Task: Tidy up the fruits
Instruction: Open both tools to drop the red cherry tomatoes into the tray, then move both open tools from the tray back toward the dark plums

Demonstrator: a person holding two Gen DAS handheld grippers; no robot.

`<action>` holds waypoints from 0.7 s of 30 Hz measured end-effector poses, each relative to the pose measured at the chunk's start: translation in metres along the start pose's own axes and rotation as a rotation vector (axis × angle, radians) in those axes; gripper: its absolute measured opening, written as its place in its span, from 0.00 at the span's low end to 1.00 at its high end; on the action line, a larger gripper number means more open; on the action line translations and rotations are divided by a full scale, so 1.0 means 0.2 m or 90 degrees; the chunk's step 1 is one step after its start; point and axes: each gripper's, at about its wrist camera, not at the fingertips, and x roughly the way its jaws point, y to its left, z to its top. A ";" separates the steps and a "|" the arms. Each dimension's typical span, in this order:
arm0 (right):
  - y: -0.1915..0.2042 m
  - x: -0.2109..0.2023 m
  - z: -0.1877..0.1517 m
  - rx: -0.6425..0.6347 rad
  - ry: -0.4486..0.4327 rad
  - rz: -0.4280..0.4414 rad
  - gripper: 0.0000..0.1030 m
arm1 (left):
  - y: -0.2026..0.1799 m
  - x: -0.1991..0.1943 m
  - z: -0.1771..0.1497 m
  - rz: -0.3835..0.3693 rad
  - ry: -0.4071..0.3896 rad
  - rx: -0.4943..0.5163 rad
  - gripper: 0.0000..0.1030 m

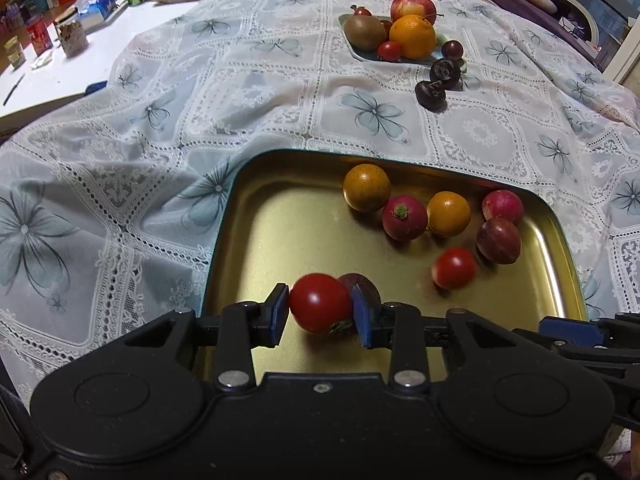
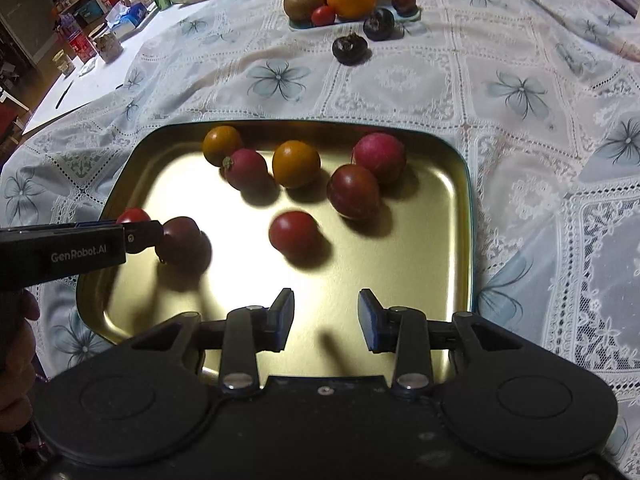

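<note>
Gold-toned metal, that shallow rounded-corner tray (image 1: 256, 216), sits on the table under a white lace cloth with grey-blue flowers (image 1: 160, 128), and both grippers hang over it. The left gripper (image 1: 321, 309) has its blue-padded fingers (image 1: 280, 309) closed on a glossy red cherry tomato (image 1: 319, 307), pads pressed against both sides, held just above the tray floor. Right behind that tomato, touching it, sits a dark purple round fruit (image 1: 366, 282).

The right gripper (image 2: 325, 316) shows its fingers (image 2: 285, 314) parted with nothing between them, only bare tray beneath. Just ahead of them is a second red cherry tomato (image 2: 294, 232), blurred in both views, lying loose on the tray. Further ahead sit 5 more pieces: 2 orange round fruits (image 2: 296, 163), 2 pink-red radishes (image 2: 380, 156) and a maroon plum-like fruit (image 2: 354, 191), the maroon one touching the right-hand radish. From the right wrist view the left gripper enters at the left edge, a hand (image 2: 16, 336) below it.

Well beyond both pairs of fingers, a pale plate (image 1: 362, 54) carries a brown kiwi (image 1: 364, 32), a large orange (image 1: 412, 36), a red apple (image 1: 412, 6) and a small tomato. Beside that plate, on the cloth, lie 2 dark wrinkled fruits (image 1: 431, 94).
</note>
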 end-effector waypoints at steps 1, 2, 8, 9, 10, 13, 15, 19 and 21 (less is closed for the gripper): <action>0.00 0.00 0.00 0.000 -0.001 -0.001 0.37 | 0.00 0.00 0.00 0.003 -0.002 0.001 0.42; 0.00 0.00 0.00 -0.002 -0.001 -0.002 0.37 | 0.00 -0.01 0.00 0.004 -0.003 0.001 0.42; 0.00 0.00 -0.01 -0.007 0.003 0.001 0.38 | 0.03 -0.01 0.01 -0.012 0.002 -0.014 0.42; 0.01 0.00 -0.01 -0.007 0.004 0.000 0.38 | 0.04 -0.01 0.02 -0.015 0.002 -0.016 0.42; 0.01 0.00 -0.01 -0.008 0.005 -0.001 0.38 | 0.04 -0.02 0.02 -0.016 0.002 -0.017 0.43; 0.00 0.00 0.00 -0.009 0.006 0.001 0.38 | 0.06 -0.02 0.03 -0.013 0.001 -0.021 0.43; 0.00 0.00 0.00 -0.008 0.008 0.003 0.38 | 0.06 -0.02 0.04 -0.011 0.002 -0.024 0.43; -0.01 0.01 0.01 -0.006 0.014 0.005 0.39 | 0.07 -0.01 0.04 -0.008 0.007 -0.027 0.43; -0.02 0.00 0.01 -0.004 0.013 0.002 0.39 | 0.06 -0.01 0.05 -0.009 0.007 -0.025 0.43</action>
